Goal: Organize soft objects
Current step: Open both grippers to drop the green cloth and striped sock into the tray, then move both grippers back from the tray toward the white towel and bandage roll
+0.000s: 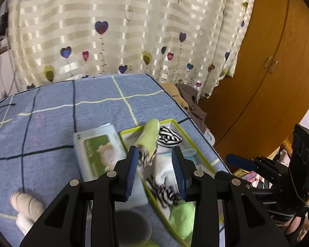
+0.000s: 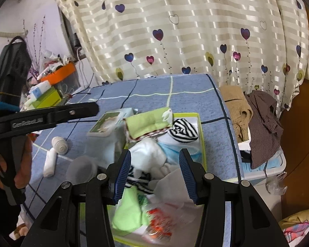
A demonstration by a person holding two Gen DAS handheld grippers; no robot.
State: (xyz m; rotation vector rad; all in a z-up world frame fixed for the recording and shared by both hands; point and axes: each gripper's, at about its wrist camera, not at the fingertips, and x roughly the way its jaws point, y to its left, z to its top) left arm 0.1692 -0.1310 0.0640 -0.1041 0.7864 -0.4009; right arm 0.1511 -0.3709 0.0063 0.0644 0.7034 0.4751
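- My left gripper (image 1: 157, 171) hangs over the near half of the green-rimmed box (image 1: 176, 123). Its jaws stand parted on either side of a white sock (image 1: 161, 169) and a striped sock (image 1: 164, 193), but I cannot tell if either pad touches cloth.
- My right gripper (image 2: 154, 177) hovers just short of the same pile. Its jaws are wide apart and hold nothing.
- The white sock's long axis seems to run away from me, along the left jaws, so I judge the left the nearer one to close.
- Loose rolled socks (image 2: 59, 143) lie left of the box, beside a tissue pack (image 2: 107, 123).
- All rests on a blue checked bed (image 1: 51, 113).
- Beyond are a heart-print curtain (image 1: 134, 30) and a wooden wardrobe (image 1: 267, 72).
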